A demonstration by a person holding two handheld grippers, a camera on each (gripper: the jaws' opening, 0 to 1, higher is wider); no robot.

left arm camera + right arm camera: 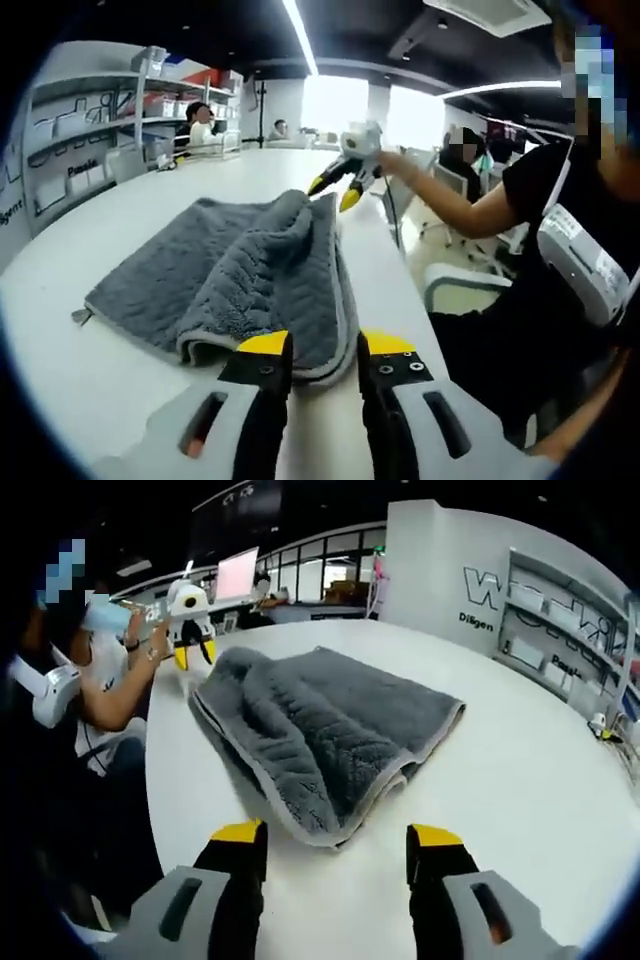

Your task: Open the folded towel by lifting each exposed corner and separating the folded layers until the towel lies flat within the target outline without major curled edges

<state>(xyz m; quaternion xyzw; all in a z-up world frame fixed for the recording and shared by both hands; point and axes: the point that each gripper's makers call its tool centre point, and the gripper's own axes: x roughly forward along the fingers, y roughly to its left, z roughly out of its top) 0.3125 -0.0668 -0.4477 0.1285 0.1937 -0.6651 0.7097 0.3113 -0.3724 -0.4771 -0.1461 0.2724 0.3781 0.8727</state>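
A grey folded towel (250, 265) lies on the white table (120, 330), its upper layers bunched in a ridge along the middle. My left gripper (326, 345) stands open just short of the towel's near edge, with nothing between its yellow-tipped jaws. At the towel's far end the right gripper (335, 192) hovers with its jaws spread. In the right gripper view the towel (320, 730) spreads ahead of my right gripper (337, 834), which is wide open and empty near a folded corner. The left gripper (194, 656) hangs beyond the towel's far corner.
The table edge (395, 260) runs close beside the towel, with the person holding the grippers (540, 210) sitting there. Shelves with boxes (90, 130) stand along the wall. Other people (200, 120) sit at the far end. Bare tabletop (520, 770) lies on the towel's other side.
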